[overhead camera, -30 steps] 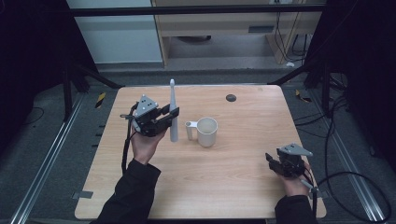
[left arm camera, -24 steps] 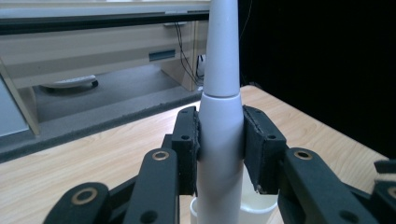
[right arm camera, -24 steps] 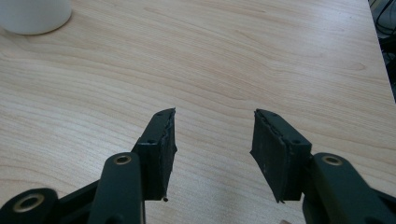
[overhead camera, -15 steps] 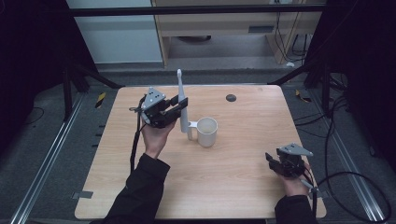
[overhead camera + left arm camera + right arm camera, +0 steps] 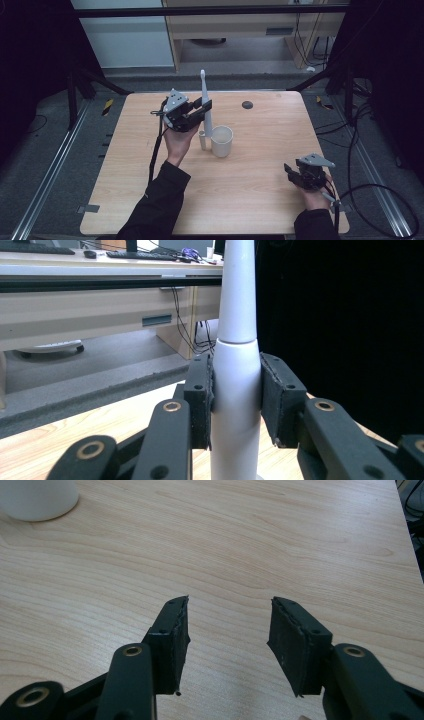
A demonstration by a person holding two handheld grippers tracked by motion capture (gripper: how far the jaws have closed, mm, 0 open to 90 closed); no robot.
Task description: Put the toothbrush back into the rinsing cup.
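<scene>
A white electric toothbrush (image 5: 205,107) stands upright in the air, its lower end just left of a white mug (image 5: 222,141) near the table's middle. My left gripper (image 5: 204,109) is shut on the toothbrush handle; in the left gripper view the black pads (image 5: 200,405) press on both sides of the white handle (image 5: 235,400). My right gripper (image 5: 292,172) rests low at the table's front right, open, with bare wood between its pads (image 5: 172,640). The mug's base (image 5: 37,497) shows at the top left of the right gripper view.
A small dark round object (image 5: 247,105) lies near the far edge of the wooden table (image 5: 260,200). Beyond the table are a desk, cables on the floor and metal rails at both sides.
My left gripper has carried the toothbrush to the right and away from the person, bringing it close beside the mug. The right gripper has stayed put.
</scene>
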